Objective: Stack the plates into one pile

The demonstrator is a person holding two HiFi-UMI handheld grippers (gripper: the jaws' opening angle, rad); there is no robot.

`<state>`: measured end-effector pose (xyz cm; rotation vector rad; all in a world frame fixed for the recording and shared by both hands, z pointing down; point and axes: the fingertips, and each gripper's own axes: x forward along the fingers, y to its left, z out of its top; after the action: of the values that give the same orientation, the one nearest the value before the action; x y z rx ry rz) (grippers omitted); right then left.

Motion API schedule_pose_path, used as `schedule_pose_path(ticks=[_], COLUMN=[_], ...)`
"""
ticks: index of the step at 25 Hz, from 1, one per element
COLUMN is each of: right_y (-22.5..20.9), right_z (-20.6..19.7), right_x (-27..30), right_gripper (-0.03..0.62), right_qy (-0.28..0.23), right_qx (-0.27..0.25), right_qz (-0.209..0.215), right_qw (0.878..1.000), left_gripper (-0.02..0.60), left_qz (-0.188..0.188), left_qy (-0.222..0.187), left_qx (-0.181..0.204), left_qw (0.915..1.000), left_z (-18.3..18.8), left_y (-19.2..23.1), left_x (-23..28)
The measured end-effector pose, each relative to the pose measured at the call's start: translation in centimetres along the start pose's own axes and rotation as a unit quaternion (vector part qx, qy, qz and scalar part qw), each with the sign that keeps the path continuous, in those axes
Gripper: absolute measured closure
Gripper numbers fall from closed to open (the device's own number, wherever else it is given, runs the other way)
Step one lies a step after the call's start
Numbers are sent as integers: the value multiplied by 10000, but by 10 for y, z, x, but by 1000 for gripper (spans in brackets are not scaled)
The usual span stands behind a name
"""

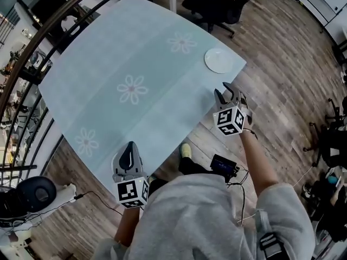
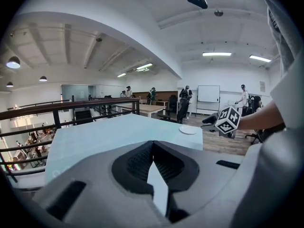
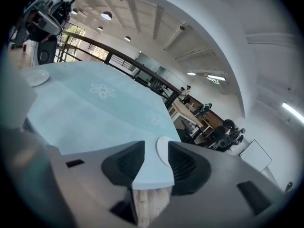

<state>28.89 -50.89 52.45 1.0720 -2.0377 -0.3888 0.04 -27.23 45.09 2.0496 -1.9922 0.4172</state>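
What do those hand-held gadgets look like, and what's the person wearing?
Left tool and right tool: grey shells, dark ribbed pads, each with a white cube of black square markers. Grey sweatshirt; thin black cable.

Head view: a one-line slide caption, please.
Open right gripper points at a white plate on the flowered blue tablecloth; left gripper shut, empty.

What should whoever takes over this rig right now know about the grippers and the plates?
Left gripper: shut, empty, at the near edge of the table.
Right gripper: open, empty, beside the table's right edge.
Plates: one white pile near the far right corner; how many are in it cannot be told.
Done: apparently the stacking, since no other plate shows on the table.
Left: check the pile; probably nothing else.
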Motion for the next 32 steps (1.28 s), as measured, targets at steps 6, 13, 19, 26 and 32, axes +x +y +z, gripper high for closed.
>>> schedule_pose_path(ticks=[6,13,19,26,32], right_y=[-7,-18,-19,-15,-13], right_z=[-44,-70,-77,-74,-78], right_x=[58,119,148,171,172], right_gripper=[440,423,413,494,546], right_qy=[395,750,816,914,1130], right_qx=[-322,-782,-811,-1434,-1574], right_qz=[231,412,483,770,849], right_qw=[9984,9933,9922,9824,9774], left_gripper=[563,563,563,563,563], left_qz=[360,595,726,819,889], left_qy=[181,455,613,770,747], left_qx=[-65,-17,90,143,153], left_qw=[9992,9972,9954,9936,9931], left_z=[-1,10,14,9,8], left_y=[-2,-2,-1,-1,-6], left_x=[22,44,49,55,48])
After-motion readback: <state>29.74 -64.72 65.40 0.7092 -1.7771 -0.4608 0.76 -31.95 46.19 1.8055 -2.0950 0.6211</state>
